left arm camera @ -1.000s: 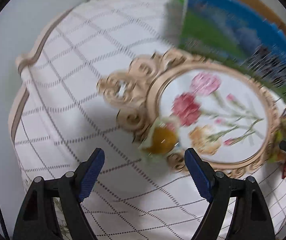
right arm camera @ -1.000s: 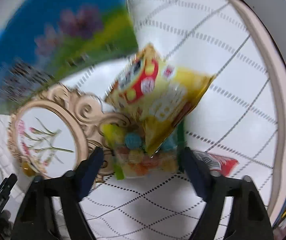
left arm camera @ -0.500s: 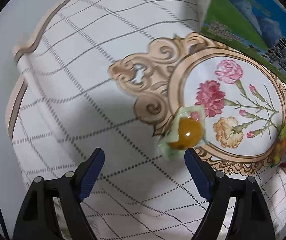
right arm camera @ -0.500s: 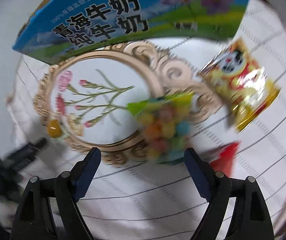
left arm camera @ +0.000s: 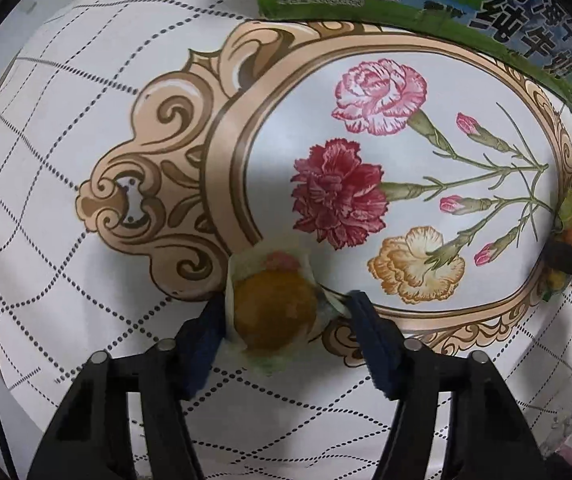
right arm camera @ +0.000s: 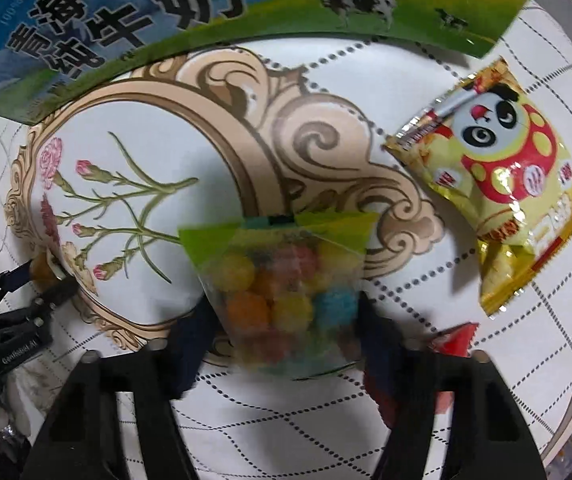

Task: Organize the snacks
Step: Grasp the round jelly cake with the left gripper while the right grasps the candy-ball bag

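Observation:
My left gripper (left arm camera: 283, 320) has closed around a small wrapped pastry (left arm camera: 271, 310) with a golden-brown round centre in clear wrap, lying on the ornate border of the tablecloth. Its pads touch the wrapper on both sides. My right gripper (right arm camera: 286, 328) has closed around a clear bag of coloured candy balls (right arm camera: 286, 292) with a green header. A yellow panda snack bag (right arm camera: 498, 200) lies to the right of it. A red packet (right arm camera: 456, 338) lies partly hidden behind the right finger. A blue-green milk carton box (right arm camera: 165, 12) stands at the back.
The round table wears a white checked cloth with a floral medallion (left arm camera: 366, 184). The milk box (left arm camera: 466, 8) bounds the far side. The table edge curves along the left in the left wrist view and along the right in the right wrist view.
Both grippers have moved down and forward onto their snacks and narrowed their fingers: the left onto the pastry, the right onto the candy bag. The right view has swung back toward the panda bag.

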A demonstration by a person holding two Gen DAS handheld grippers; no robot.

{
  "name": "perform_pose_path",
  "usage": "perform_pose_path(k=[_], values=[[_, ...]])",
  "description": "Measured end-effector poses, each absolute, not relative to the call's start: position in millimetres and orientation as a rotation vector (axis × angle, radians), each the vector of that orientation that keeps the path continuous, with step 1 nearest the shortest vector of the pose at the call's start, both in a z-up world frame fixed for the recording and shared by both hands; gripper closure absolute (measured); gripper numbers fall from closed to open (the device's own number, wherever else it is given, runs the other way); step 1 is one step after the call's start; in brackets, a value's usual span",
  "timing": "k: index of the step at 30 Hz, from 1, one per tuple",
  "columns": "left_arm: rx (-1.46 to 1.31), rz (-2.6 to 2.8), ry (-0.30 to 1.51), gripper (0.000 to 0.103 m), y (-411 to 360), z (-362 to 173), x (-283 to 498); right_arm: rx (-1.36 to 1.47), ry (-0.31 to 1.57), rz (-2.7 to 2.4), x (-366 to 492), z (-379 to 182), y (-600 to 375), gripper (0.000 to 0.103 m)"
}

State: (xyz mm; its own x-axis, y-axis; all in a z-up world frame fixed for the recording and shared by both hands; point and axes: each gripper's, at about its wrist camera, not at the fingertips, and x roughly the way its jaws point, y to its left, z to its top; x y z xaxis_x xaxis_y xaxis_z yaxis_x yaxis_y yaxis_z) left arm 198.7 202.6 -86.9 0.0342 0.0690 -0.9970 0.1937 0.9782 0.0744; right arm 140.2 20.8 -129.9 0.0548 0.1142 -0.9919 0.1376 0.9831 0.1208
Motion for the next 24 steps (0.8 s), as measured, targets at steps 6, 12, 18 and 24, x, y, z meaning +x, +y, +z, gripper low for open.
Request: perform_pose_path(k=[6, 12, 18, 24], values=[[0.091, -0.105, 1.591, 0.045, 210.8, -83.4, 157.7, 0.255, 1.615, 0.027, 90.4, -140.9, 32.0, 0.047], [0.001, -0.156, 1.679, 0.045, 196.4, -96.3, 110.1, 0.281, 1.699, 0.056, 48.7, -156.5, 33.4, 0.047], [-0.001, -0.149, 1.702, 0.041, 193.4, -114.7, 111.0, 0.247, 1.689, 0.026, 67.2, -164.6, 45.7, 0.044], [0.070, -0.137, 1.679, 0.043, 173.8, -122.7, 118.3, 0.195, 1.673, -0.007, 75.6, -173.6, 57.4, 0.039]])
